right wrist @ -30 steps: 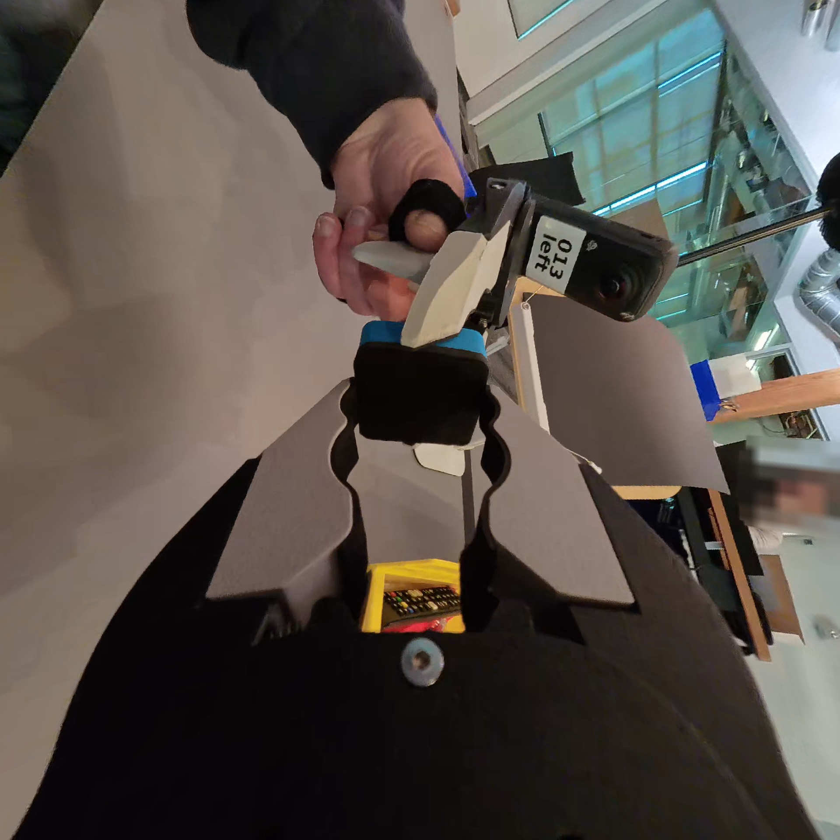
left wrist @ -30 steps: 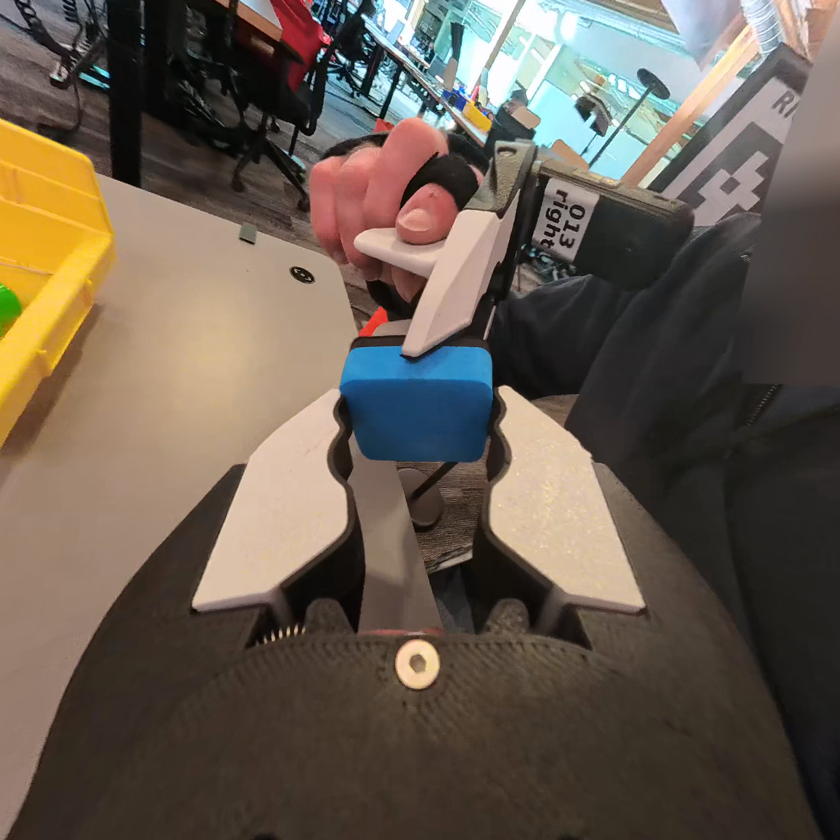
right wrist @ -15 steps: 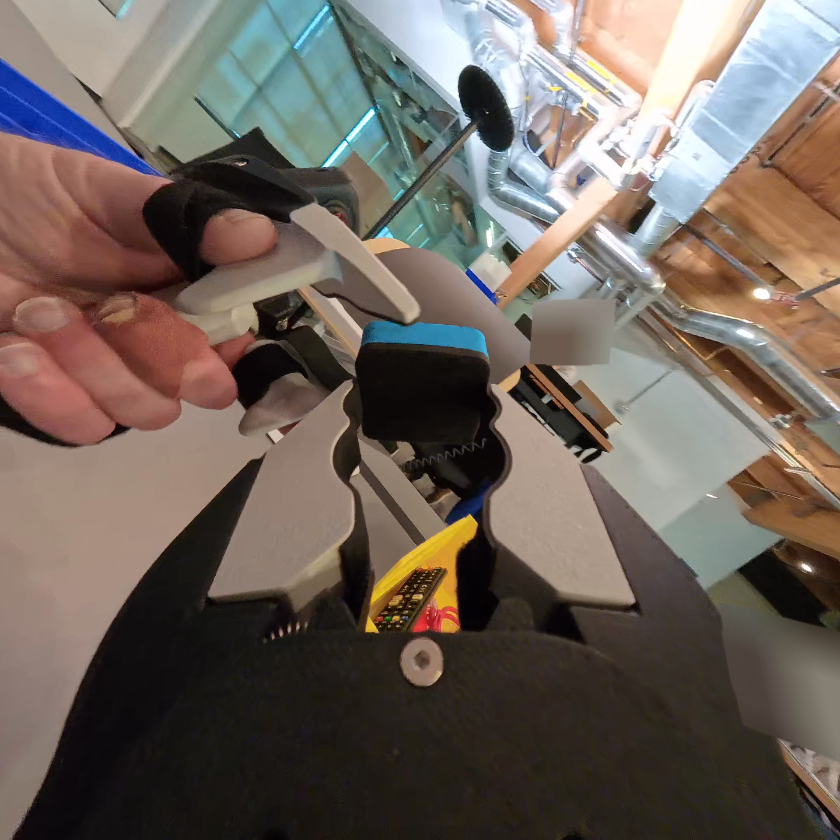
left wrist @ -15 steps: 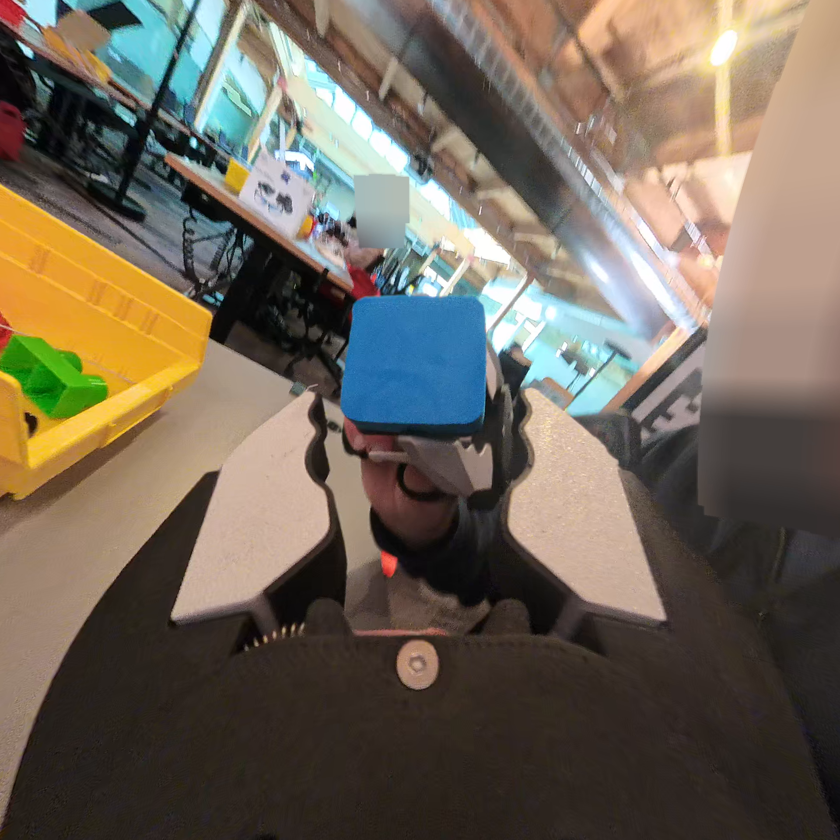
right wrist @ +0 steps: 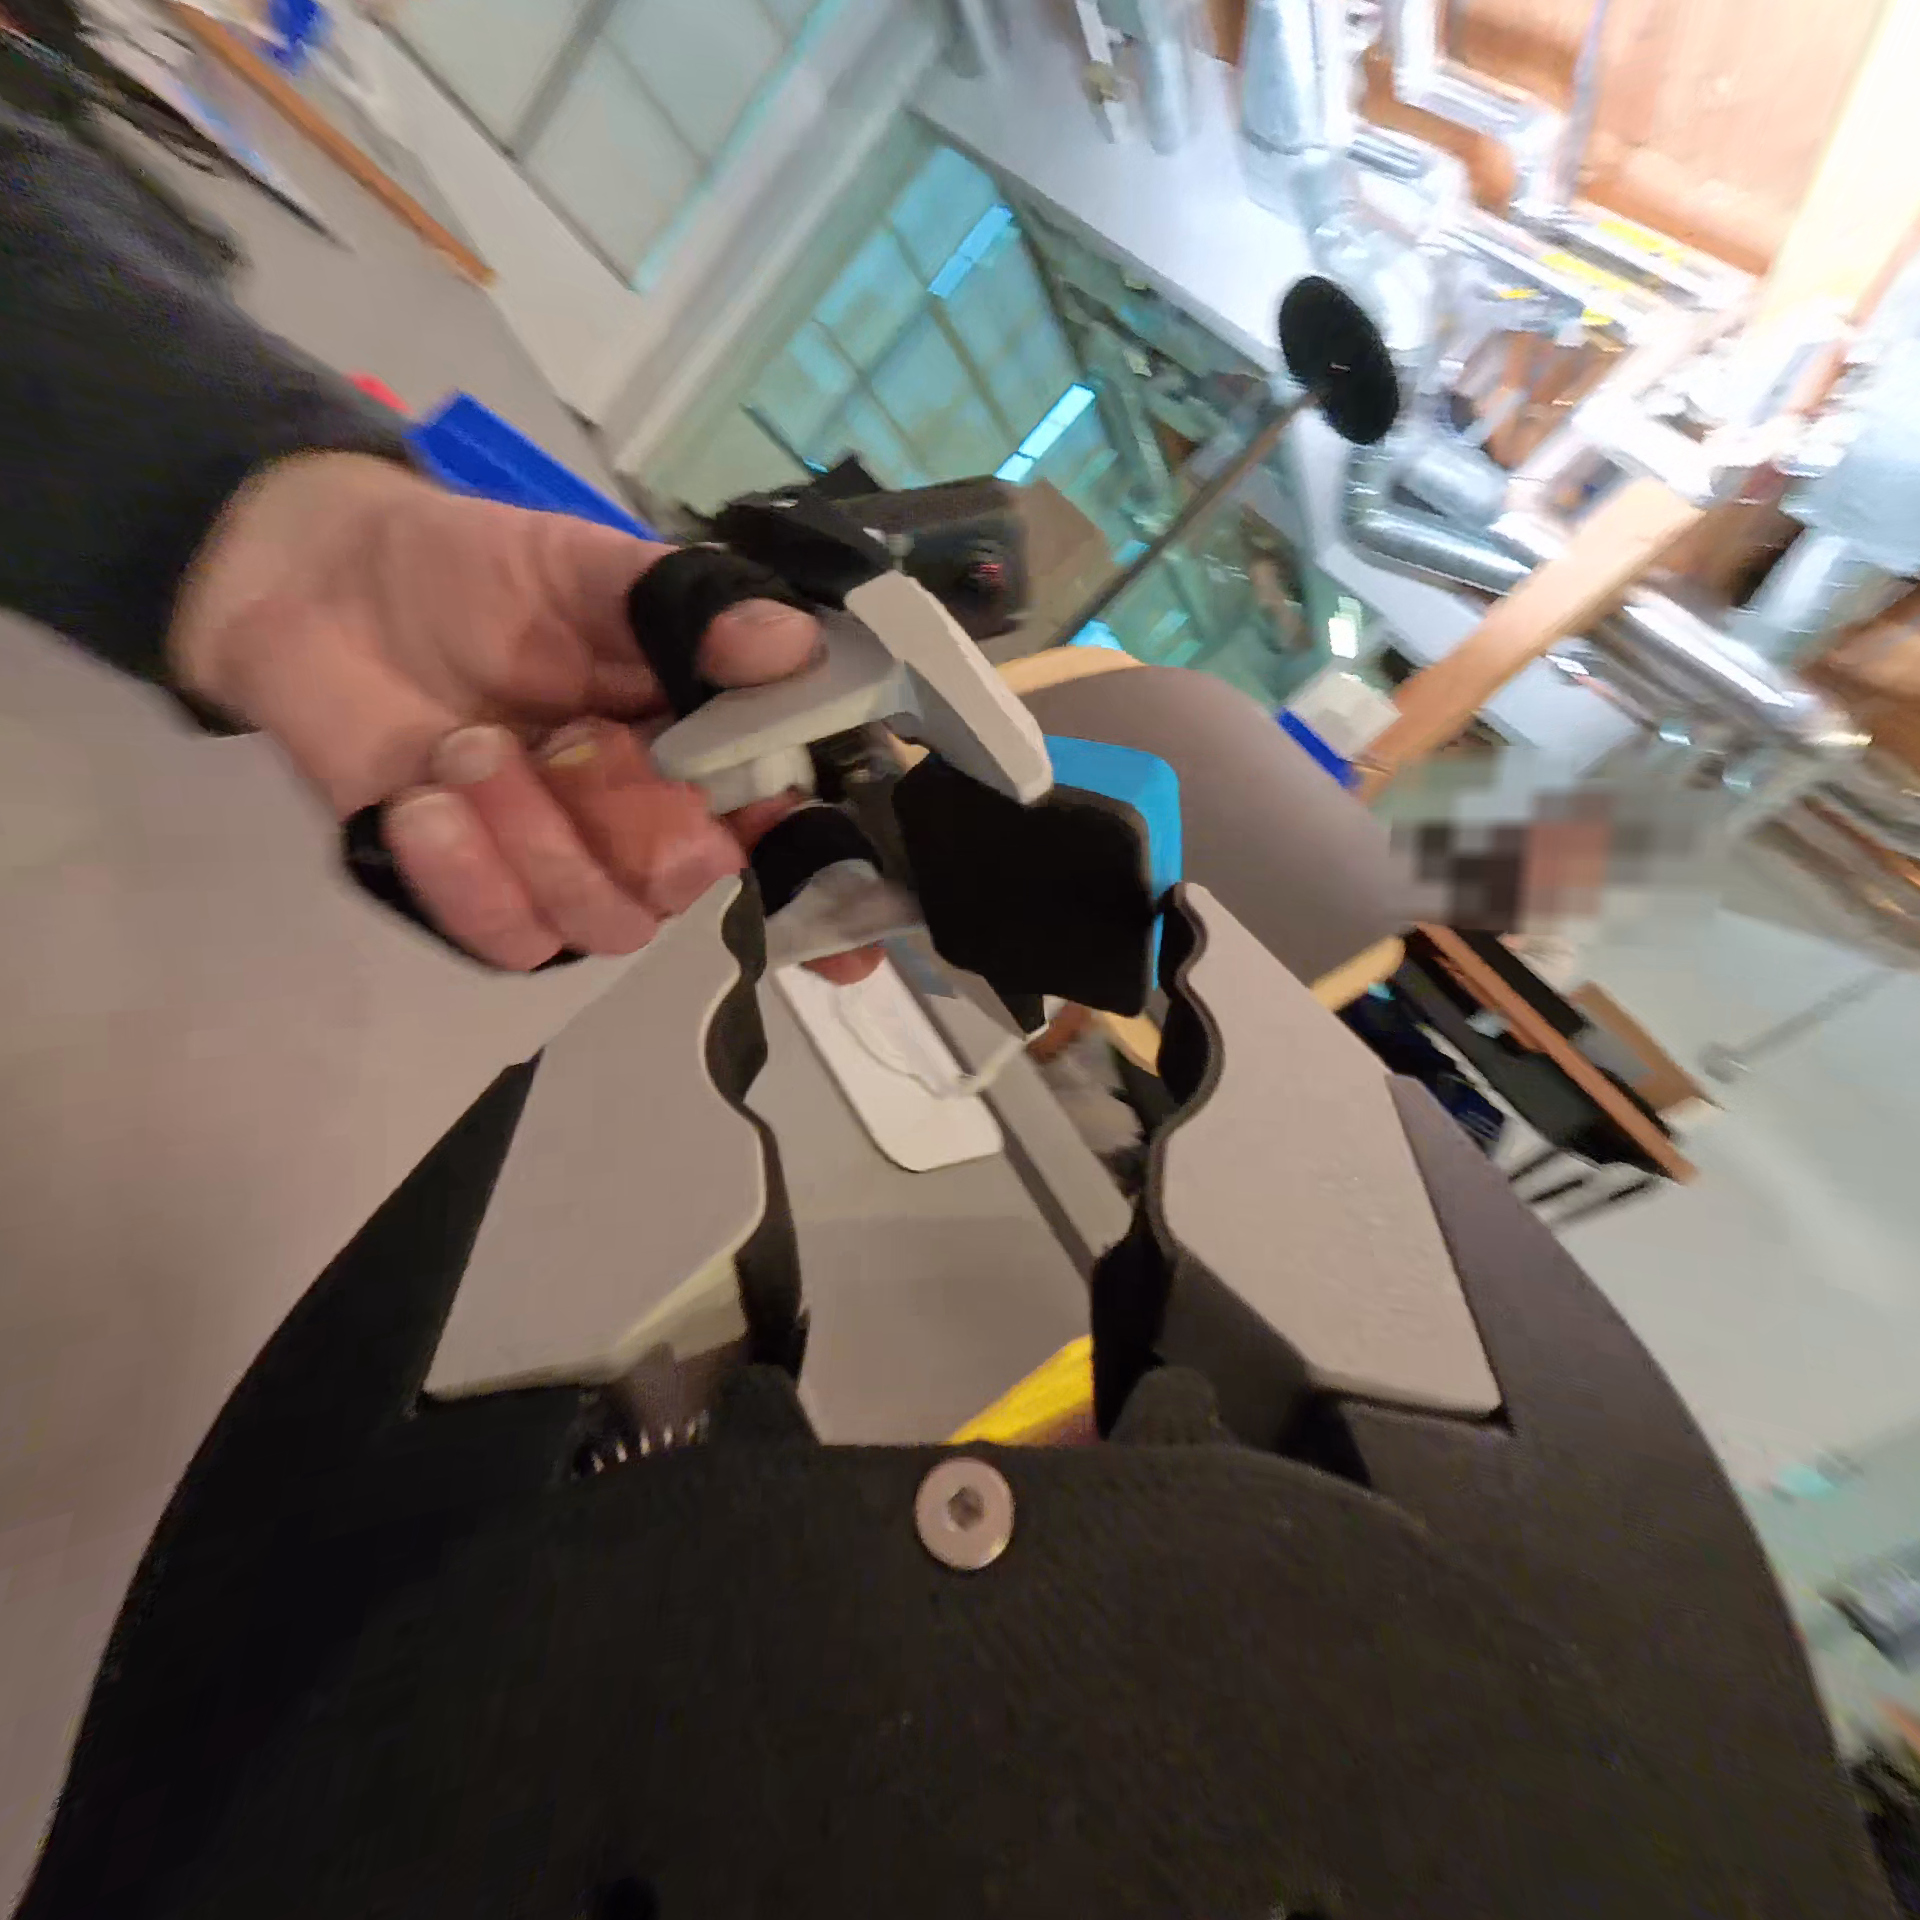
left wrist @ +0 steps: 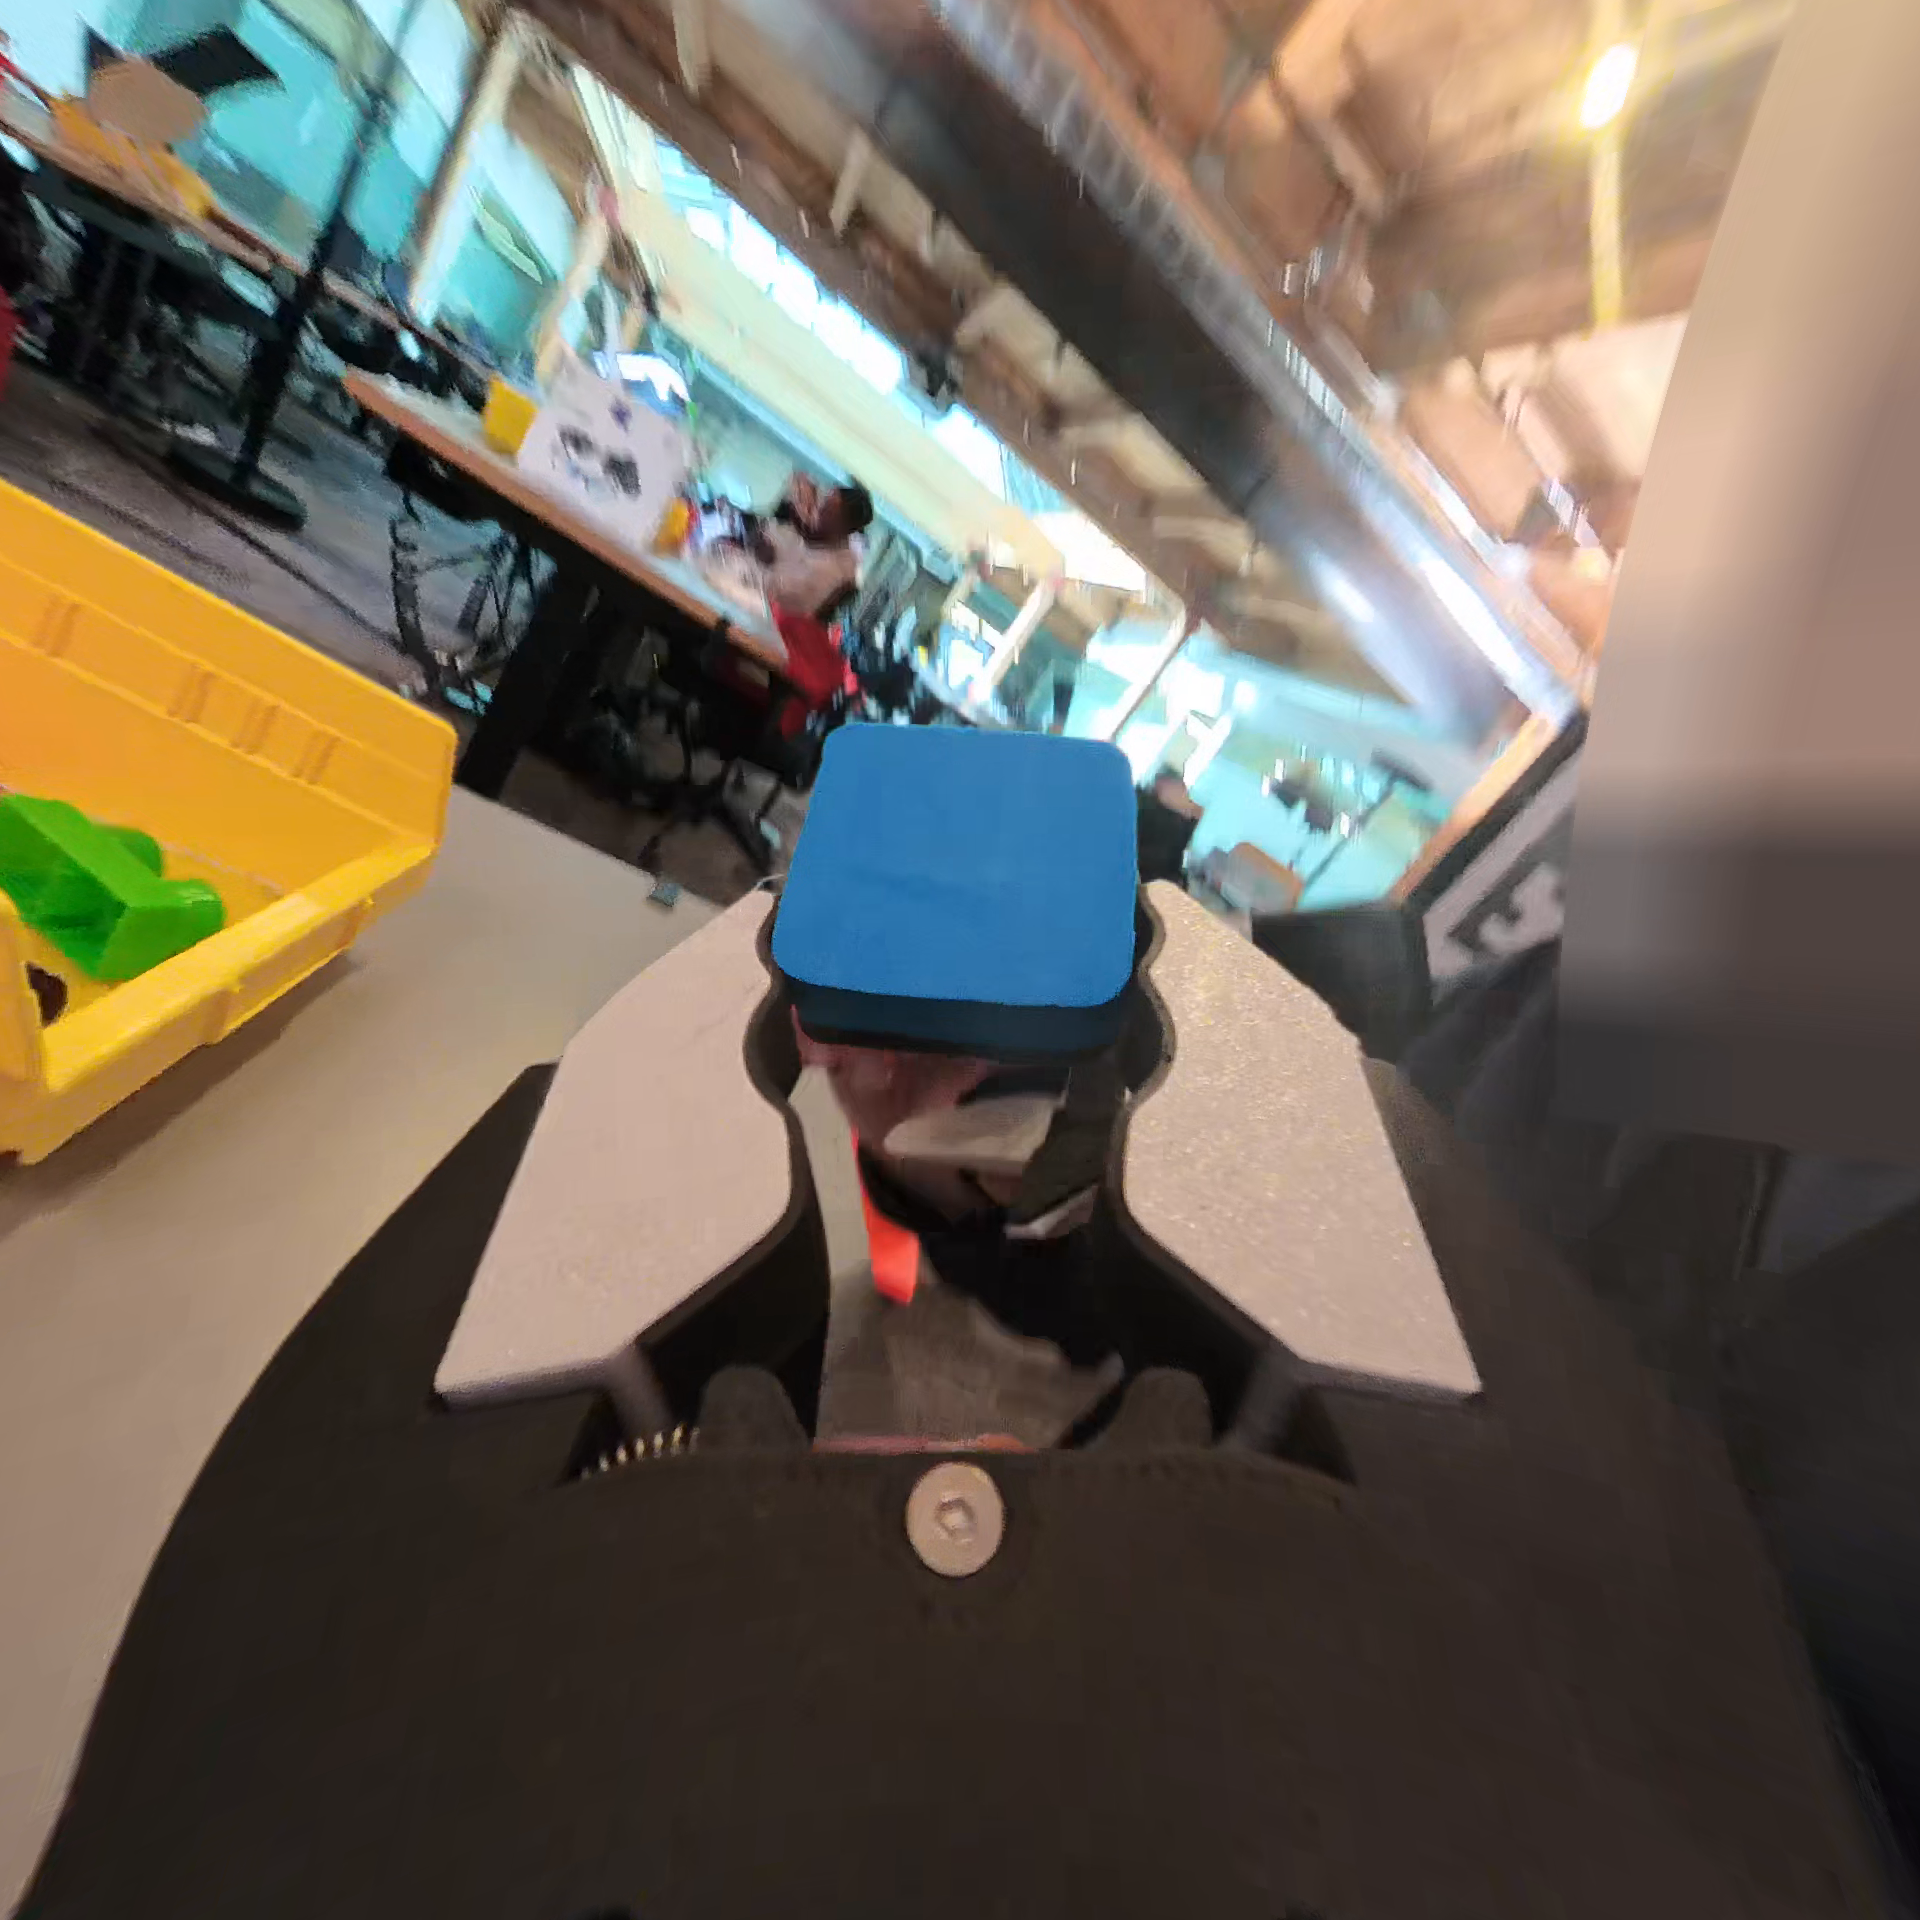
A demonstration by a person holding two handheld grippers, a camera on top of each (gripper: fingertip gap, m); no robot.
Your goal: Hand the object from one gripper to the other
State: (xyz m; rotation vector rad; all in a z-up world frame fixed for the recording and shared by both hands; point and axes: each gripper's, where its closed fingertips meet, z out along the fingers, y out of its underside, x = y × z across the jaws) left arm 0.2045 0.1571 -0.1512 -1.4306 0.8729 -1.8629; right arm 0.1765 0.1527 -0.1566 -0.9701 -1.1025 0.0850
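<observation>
The object is a blue foam block (left wrist: 956,883) with a black felt underside (right wrist: 1029,894). My left gripper (left wrist: 956,935) is shut on it, and its two grey fingers clamp the block's sides. In the right wrist view a hand (right wrist: 468,707) holds that left gripper, and its grey fingers (right wrist: 935,686) pinch the block, which sits tilted. My right gripper (right wrist: 961,914) is open. The block lies between its tips, close to the right finger, with a gap on the left side. In the left wrist view the right gripper is a blurred shape under the block.
A yellow bin (left wrist: 260,748) holding a green block (left wrist: 94,894) stands at the left on the grey table (left wrist: 208,1195). A white flat piece (right wrist: 914,1081) lies on the table below the grippers. A dark sleeve and a body are at the right. My two grippers' fingertips are within a few centimetres of each other.
My right gripper has opened and let go of the block, which both grippers held before. The left gripper keeps it. The block now sits tilted in the right wrist view.
</observation>
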